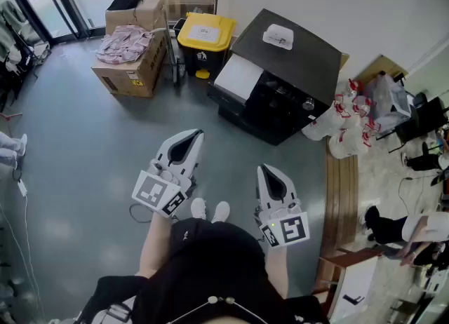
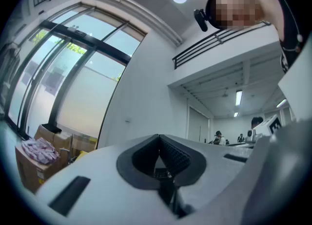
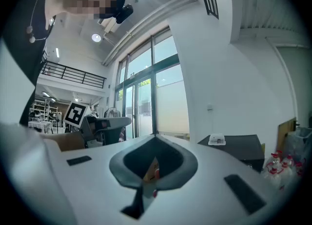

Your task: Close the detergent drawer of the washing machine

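Note:
The black washing machine (image 1: 287, 70) stands against the white wall, a few steps ahead of me. A white flat part (image 1: 238, 76) juts out from its left front, and a small white packet (image 1: 278, 36) lies on its top. Both grippers are held at waist height, far from the machine. The left gripper (image 1: 193, 135) is shut and empty; in its own view its jaws (image 2: 158, 136) meet in front of the wall. My right gripper (image 1: 266, 170) is also shut with nothing in it, and its own view (image 3: 155, 136) shows the machine (image 3: 243, 147) off to the right.
A yellow-lidded bin (image 1: 205, 34) stands left of the machine. Cardboard boxes (image 1: 133, 66) with pink cloth (image 1: 125, 41) on top lie further left. Bags of bottles (image 1: 351, 116) and a wooden bench (image 1: 342, 196) are on the right, with a seated person (image 1: 414, 228) beyond.

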Demonstrator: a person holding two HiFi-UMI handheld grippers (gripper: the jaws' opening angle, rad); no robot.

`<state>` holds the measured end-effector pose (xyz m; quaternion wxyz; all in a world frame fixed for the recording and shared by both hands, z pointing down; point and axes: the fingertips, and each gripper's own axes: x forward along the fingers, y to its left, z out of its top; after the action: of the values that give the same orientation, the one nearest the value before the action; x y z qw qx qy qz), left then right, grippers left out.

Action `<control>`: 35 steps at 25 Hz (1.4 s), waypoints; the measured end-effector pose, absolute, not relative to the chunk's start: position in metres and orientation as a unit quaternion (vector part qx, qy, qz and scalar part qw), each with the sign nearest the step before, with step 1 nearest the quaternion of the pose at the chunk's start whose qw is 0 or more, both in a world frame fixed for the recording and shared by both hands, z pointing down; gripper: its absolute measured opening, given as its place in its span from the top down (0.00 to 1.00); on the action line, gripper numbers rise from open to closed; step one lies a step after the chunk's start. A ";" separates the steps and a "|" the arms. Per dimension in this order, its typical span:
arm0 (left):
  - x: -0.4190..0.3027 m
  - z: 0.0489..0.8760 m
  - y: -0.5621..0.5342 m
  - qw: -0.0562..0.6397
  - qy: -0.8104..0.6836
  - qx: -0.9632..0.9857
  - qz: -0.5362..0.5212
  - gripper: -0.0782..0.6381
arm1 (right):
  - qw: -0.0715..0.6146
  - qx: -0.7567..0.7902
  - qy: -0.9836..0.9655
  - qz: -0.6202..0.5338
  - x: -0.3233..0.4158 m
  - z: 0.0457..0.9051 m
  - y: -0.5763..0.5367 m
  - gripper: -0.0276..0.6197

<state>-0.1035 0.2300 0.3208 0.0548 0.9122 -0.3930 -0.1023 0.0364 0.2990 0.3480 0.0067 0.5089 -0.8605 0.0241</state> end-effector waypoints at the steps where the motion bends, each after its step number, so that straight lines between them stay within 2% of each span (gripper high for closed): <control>1: -0.104 0.320 0.230 0.066 -0.389 0.912 -0.110 0.88 | 0.002 0.508 -0.861 0.027 0.036 0.347 0.299 0.95; 4: -0.103 0.319 0.230 0.082 -0.383 0.912 -0.121 0.88 | -0.006 0.507 -0.861 0.033 0.036 0.345 0.299 0.95; 14: -0.107 0.326 0.232 0.063 -0.385 0.915 -0.100 0.88 | -0.005 0.515 -0.857 0.035 0.036 0.348 0.303 0.95; 20: -0.105 0.335 0.231 0.070 -0.371 0.923 -0.079 0.88 | 0.029 0.499 -0.866 0.019 0.022 0.356 0.303 0.95; 24: -0.104 0.343 0.234 0.067 -0.355 0.931 -0.058 0.88 | 0.028 0.497 -0.867 0.027 0.018 0.360 0.302 0.95; 27: -0.111 0.346 0.232 0.072 -0.355 0.930 -0.057 0.79 | 0.027 0.502 -0.864 0.031 0.020 0.362 0.303 0.95; 35: -0.116 0.359 0.229 0.072 -0.348 0.933 -0.057 0.76 | 0.022 0.533 -0.845 0.039 0.027 0.372 0.304 0.95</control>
<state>-0.1158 0.2293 0.3589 0.0719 0.9328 -0.3484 -0.0571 0.0271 0.3036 0.3723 0.0224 0.5331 -0.8449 0.0388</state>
